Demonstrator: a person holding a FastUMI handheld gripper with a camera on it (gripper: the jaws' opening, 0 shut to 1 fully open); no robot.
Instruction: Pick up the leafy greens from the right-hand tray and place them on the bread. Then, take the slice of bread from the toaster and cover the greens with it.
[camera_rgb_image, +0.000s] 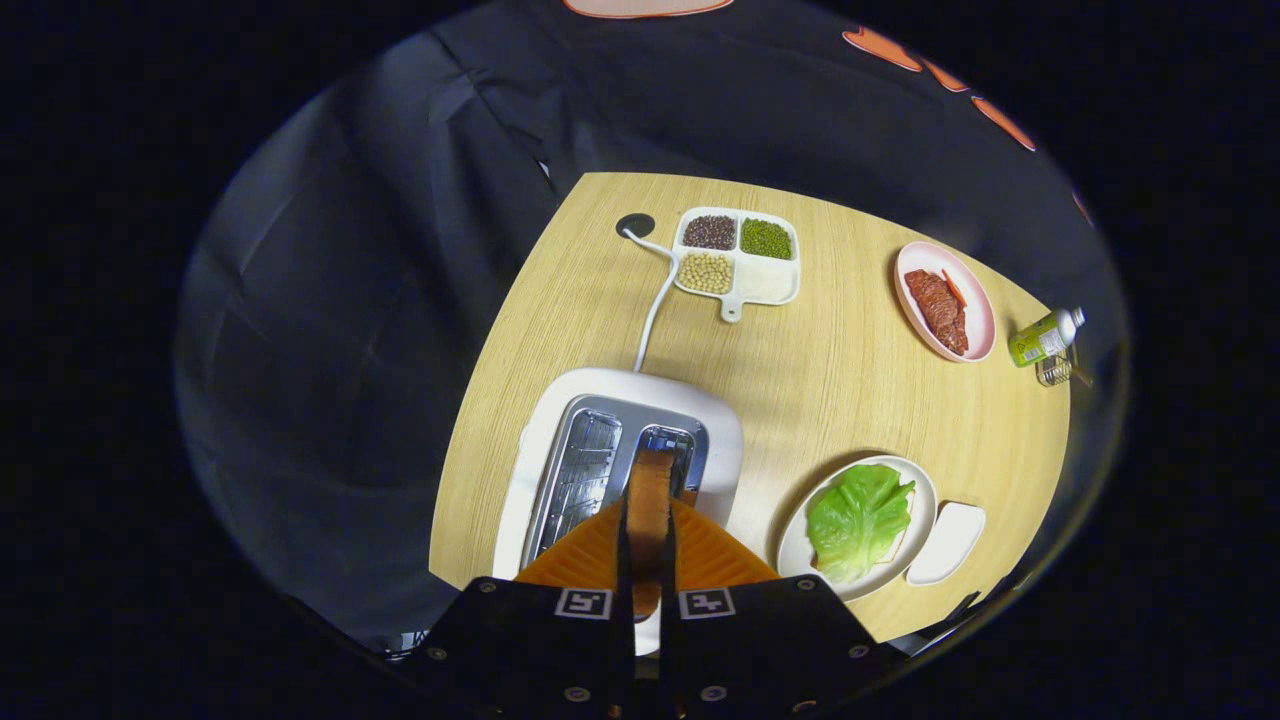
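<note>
Toast slice edge-on, clamped in gripper

A light wooden table stands against dark, creased cloth walls.

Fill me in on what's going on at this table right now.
A handheld gripper is shut on a slice of bread, holding it edge-up above the toaster. The leafy greens already lie on the bread on the round plate beside the toaster, and the small tray next to it holds nothing. What remains is carrying the slice over to cover the greens. Farther off sit a divided dish of beans and a pink plate of meat.
</note>
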